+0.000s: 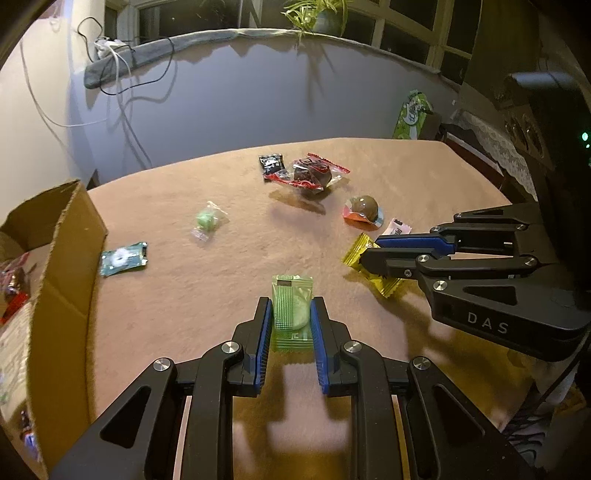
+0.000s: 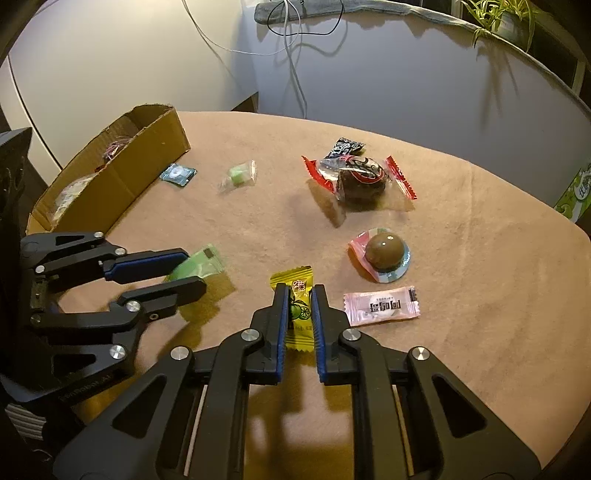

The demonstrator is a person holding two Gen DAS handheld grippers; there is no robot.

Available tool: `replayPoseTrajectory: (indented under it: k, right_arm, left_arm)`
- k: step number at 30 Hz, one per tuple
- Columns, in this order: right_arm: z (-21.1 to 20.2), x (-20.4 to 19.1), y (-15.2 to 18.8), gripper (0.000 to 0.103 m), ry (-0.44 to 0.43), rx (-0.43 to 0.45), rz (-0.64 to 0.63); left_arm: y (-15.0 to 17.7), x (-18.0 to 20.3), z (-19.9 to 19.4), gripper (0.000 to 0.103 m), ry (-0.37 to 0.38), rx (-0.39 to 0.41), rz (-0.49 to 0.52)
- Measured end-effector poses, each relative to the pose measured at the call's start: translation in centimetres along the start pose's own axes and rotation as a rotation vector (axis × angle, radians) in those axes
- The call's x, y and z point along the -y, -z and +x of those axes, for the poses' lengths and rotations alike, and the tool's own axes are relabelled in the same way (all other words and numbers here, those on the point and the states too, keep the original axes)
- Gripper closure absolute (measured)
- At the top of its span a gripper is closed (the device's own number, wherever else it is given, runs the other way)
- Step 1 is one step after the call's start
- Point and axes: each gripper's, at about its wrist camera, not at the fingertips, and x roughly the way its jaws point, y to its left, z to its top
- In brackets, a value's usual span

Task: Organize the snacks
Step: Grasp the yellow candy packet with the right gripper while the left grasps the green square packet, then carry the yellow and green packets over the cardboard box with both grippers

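My left gripper [image 1: 291, 306] is shut on a green wrapped snack [image 1: 291, 314], held just above the table; it also shows in the right wrist view [image 2: 194, 267]. My right gripper [image 2: 300, 295] is shut on a yellow lime candy packet [image 2: 297, 314], which also shows in the left wrist view [image 1: 369, 269]. A cardboard box [image 2: 122, 173] holding several snacks stands at the table's left. Loose on the cloth lie a teal packet [image 2: 178, 173], a clear-wrapped green candy [image 2: 239, 176], a red-wrapped dark snack [image 2: 360, 181], a black packet [image 2: 345, 147], a brown ball snack [image 2: 384, 253] and a pink packet [image 2: 382, 305].
The table [image 2: 480, 295] has a tan cloth and ends at a wall behind. A green carton [image 1: 412, 116] stands past the far right corner. Cables [image 2: 291, 55] hang on the wall, and a potted plant [image 2: 506, 18] sits on the sill.
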Motion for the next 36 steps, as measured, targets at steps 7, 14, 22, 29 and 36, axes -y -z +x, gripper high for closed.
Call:
replayPoseTrajectory:
  k: [7, 14, 22, 29, 36]
  right_arm:
    - [-1.6, -0.8, 0.1, 0.091, 0.001, 0.038, 0.0]
    - [-4.0, -2.8, -1.1, 0.091, -0.01, 0.091, -0.03]
    - [-4.4, -7.4, -3.8, 0.091, -0.055, 0.125, -0.09]
    - [-3.6, -12.0, -6.2, 0.091, -0.102, 0.145, -0.143]
    - [-1.9, -16.3, -8.6, 0.091, -0.156, 0.143, -0.184]
  left_arm:
    - [0.1, -0.4, -2.2, 0.084, -0.003, 0.039, -0.016]
    - [-0.1, -1.6, -4.8, 0.084, -0.015, 0.086, -0.035]
    - [0.2, -5.2, -7.8, 0.084, -0.066, 0.138, -0.082]
    - [1.1, -9.7, -10.0, 0.084, -0.121, 0.166, -0.15]
    - [1.8, -13.5, -11.3, 0.084, -0.175, 0.181, -0.204]
